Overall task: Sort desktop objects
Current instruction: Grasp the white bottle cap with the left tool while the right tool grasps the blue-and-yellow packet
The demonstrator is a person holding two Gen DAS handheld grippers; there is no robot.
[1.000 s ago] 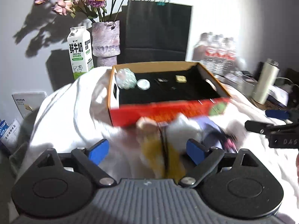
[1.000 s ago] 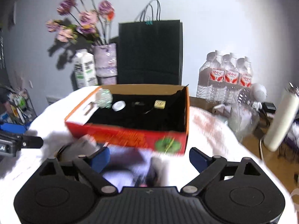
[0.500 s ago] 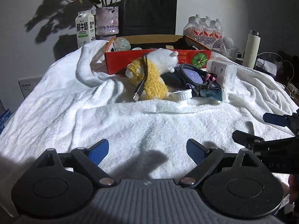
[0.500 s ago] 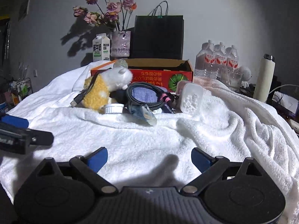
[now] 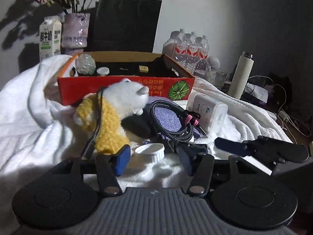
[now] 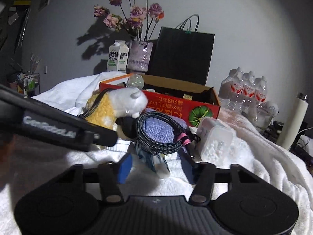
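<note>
Just ahead of your left gripper (image 5: 154, 159) sits a shallow white ribbed lid (image 5: 150, 151), between its parted fingers but ungripped; your right gripper (image 6: 157, 167), jaws likewise apart, frames a crinkly dark-blue packet (image 6: 151, 156). Beyond both lies the unsorted heap on the fluffy white towel (image 5: 29, 137): a woolly yellow-and-white plush toy (image 5: 115, 115), a braided coiled cable (image 5: 172, 120), a translucent plastic tub (image 6: 215, 141). Farther back, the red cardboard box (image 5: 125, 89) holds only a few small items; most sorting remains.
</note>
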